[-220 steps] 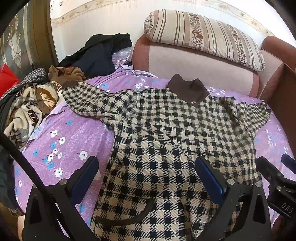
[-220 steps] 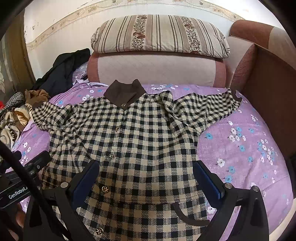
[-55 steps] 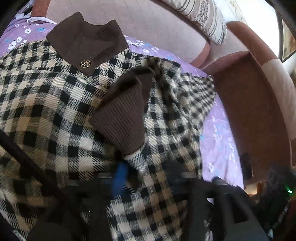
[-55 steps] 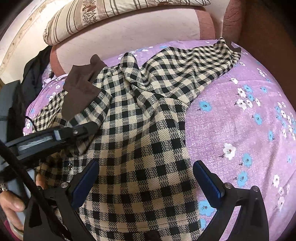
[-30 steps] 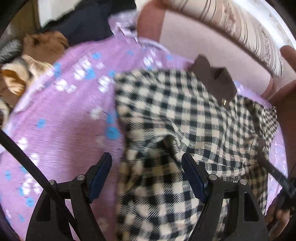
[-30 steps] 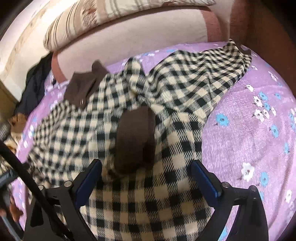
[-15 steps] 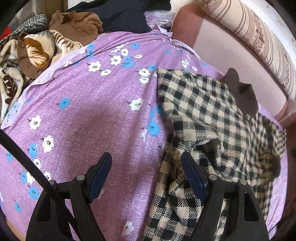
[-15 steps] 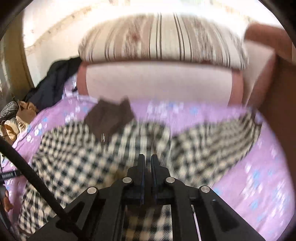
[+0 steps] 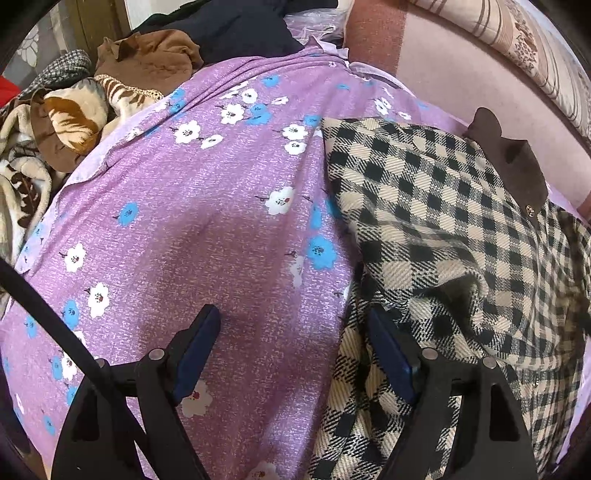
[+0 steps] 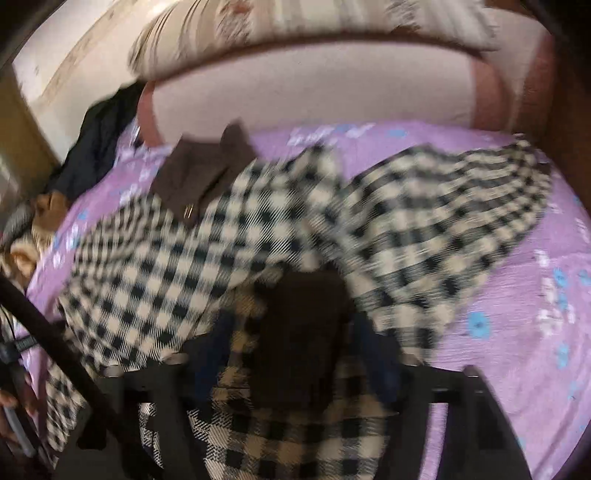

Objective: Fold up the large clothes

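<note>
Over bedsheet, left gripper angled down

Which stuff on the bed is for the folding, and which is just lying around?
For the folding:
- checked shirt with its brown collar
- brown cuff of its folded-in sleeve
- left gripper
- right gripper

Just lying around:
- brown garment
- dark garment
- patterned blanket
- striped pillow
- flowered purple sheet
</note>
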`<state>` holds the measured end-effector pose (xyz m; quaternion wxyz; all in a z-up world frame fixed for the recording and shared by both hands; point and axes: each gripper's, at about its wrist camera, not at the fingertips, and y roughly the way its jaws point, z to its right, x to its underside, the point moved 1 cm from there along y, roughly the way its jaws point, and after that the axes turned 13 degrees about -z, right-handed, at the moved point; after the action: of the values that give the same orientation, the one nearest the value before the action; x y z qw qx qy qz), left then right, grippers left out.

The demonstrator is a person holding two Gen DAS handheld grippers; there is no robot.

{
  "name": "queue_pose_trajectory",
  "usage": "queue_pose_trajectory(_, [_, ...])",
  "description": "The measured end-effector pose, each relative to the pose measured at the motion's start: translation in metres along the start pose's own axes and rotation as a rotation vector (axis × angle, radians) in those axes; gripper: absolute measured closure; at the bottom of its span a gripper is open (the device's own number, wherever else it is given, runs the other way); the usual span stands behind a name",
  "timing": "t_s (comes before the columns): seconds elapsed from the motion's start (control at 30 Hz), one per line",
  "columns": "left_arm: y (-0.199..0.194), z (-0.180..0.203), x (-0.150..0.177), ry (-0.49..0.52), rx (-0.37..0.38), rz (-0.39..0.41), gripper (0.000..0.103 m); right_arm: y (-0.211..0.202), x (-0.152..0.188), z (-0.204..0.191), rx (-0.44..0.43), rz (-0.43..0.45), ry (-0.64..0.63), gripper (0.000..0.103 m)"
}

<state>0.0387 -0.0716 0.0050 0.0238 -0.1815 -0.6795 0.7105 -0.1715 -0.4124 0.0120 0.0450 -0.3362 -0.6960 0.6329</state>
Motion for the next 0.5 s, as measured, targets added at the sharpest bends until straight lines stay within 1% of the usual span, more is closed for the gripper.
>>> queue_pose_trajectory(0.03, [0.0,-0.001,0.001,-0.003,0.001,0.001,0.022,0.011,-0.002,-0.004,-0.005,-0.026,-0.016,0.082])
queue_pose_trajectory(0.07, [0.0,-0.002,0.001,-0.006,0.003,0.001,0.022,0.015,-0.003,-0.007,-0.007,-0.035,-0.02,0.09])
queue_pose_trajectory(0.1, [-0.001,-0.003,0.002,-0.011,0.004,0.0,0.022,0.013,-0.003,-0.008,0.001,-0.021,-0.023,0.091])
queue_pose_trajectory(0.17, [-0.001,-0.005,0.002,-0.02,0.009,-0.002,0.022,-0.008,-0.005,-0.015,0.018,0.061,-0.061,0.095])
queue_pose_trajectory(0.23, [-0.002,-0.008,0.002,-0.034,0.013,-0.005,0.022,-0.035,-0.006,-0.018,0.085,0.155,-0.08,0.102])
queue_pose_trajectory(0.27, [-0.002,-0.009,0.002,-0.037,0.014,-0.006,0.022,-0.046,-0.007,-0.015,0.116,0.199,-0.072,0.102])
queue_pose_trajectory(0.3, [-0.002,-0.009,0.002,-0.037,0.013,-0.008,0.022,-0.049,-0.009,-0.011,0.129,0.212,-0.062,0.102])
queue_pose_trajectory(0.33, [-0.001,-0.008,0.002,-0.032,0.004,-0.009,0.022,-0.046,-0.012,-0.006,0.141,0.206,-0.048,0.102])
queue_pose_trajectory(0.37, [0.0,-0.007,0.002,-0.028,-0.005,-0.009,0.022,-0.035,-0.016,0.001,0.162,0.178,-0.027,0.102])
queue_pose_trajectory(0.43, [0.0,-0.004,0.002,-0.018,-0.021,-0.003,0.021,-0.014,-0.017,0.008,0.153,0.096,-0.005,0.101])
queue_pose_trajectory(0.47, [0.0,-0.005,0.003,-0.019,-0.02,-0.003,0.021,-0.007,-0.014,0.012,0.101,0.048,0.015,0.101])
queue_pose_trajectory(0.5, [-0.001,-0.005,0.003,-0.022,-0.016,-0.004,0.021,-0.008,-0.01,0.016,0.029,0.032,0.041,0.098])
